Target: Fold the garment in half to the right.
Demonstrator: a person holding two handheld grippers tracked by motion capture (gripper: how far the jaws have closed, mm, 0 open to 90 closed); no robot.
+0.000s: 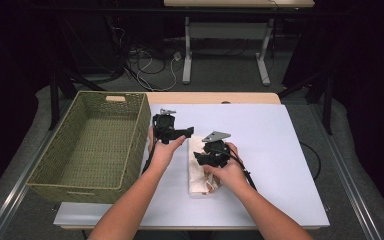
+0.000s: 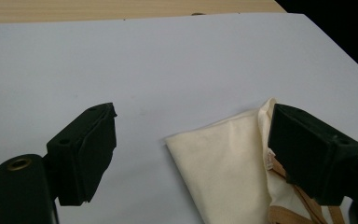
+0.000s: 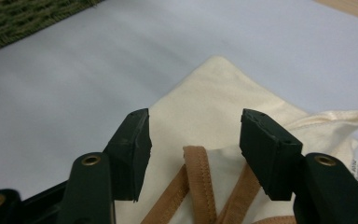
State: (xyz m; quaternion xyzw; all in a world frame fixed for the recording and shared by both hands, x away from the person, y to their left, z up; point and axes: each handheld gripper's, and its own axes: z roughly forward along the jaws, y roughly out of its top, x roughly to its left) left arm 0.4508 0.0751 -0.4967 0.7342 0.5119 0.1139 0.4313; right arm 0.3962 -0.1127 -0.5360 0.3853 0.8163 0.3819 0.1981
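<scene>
i see the folded cream garment (image 1: 200, 172) lying on the white table (image 1: 270, 150), right of the wicker basket (image 1: 92, 142). my right gripper (image 3: 193, 135) hangs over its tan trim (image 3: 200, 177), jaws apart, gripping nothing — my left gripper (image 2: 191, 140) is spread wide over the cloth's corner.

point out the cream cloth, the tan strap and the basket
cream cloth (image 3: 214, 98), right gripper view, flat folded panel.
tan strap (image 3: 198, 179), right gripper view, stitched loop.
basket (image 1: 135, 145), high view, right wall.
</scene>
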